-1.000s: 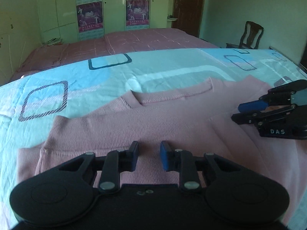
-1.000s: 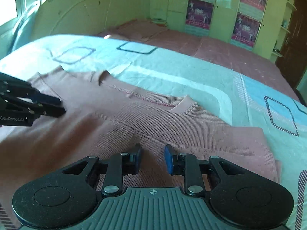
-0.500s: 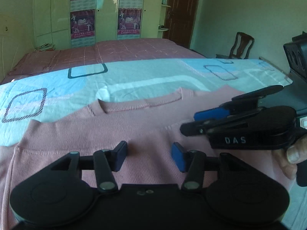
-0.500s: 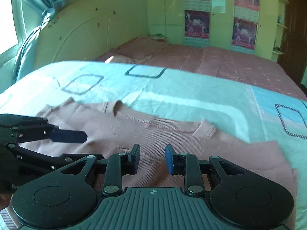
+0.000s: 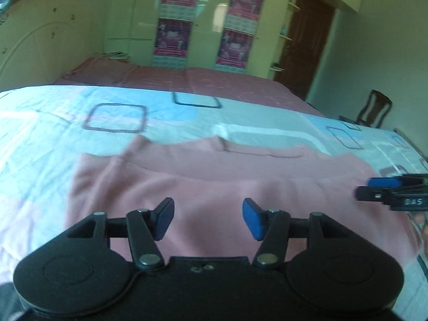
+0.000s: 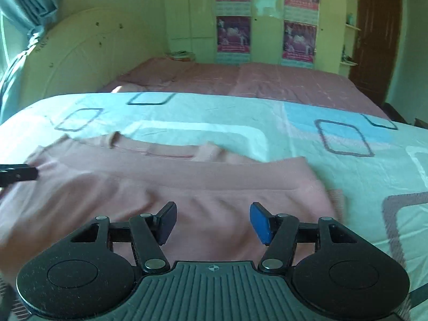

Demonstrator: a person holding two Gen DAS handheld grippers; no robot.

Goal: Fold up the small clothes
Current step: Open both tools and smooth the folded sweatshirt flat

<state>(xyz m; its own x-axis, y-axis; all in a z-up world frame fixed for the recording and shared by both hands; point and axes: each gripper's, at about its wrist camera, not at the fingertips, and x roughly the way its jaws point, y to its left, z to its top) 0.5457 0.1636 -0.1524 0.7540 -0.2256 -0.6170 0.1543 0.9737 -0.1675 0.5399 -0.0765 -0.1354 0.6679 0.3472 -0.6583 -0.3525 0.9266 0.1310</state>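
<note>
A pink knit top [image 5: 227, 176] lies folded flat on the light blue patterned bedsheet [image 5: 80, 123], its neckline toward the far side. It also shows in the right wrist view [image 6: 187, 187]. My left gripper [image 5: 208, 218] is open and empty, hovering over the near part of the top. My right gripper [image 6: 213, 222] is open and empty over the top's near right part. The right gripper's fingertips [image 5: 374, 187] show at the right edge of the left wrist view. The left gripper's fingertip [image 6: 18, 174] shows at the left edge of the right wrist view.
A pink bedspread [image 6: 254, 80] covers the far half of the bed. A cream headboard [image 6: 80, 61] stands at the left. Wardrobe doors with posters [image 6: 267, 18] and a brown door [image 6: 377, 40] stand behind. A wooden chair [image 5: 374, 109] is at the far right.
Both grippers have opened wider and drawn apart sideways. Both cameras have pulled back and risen, so more of the folded top shows.
</note>
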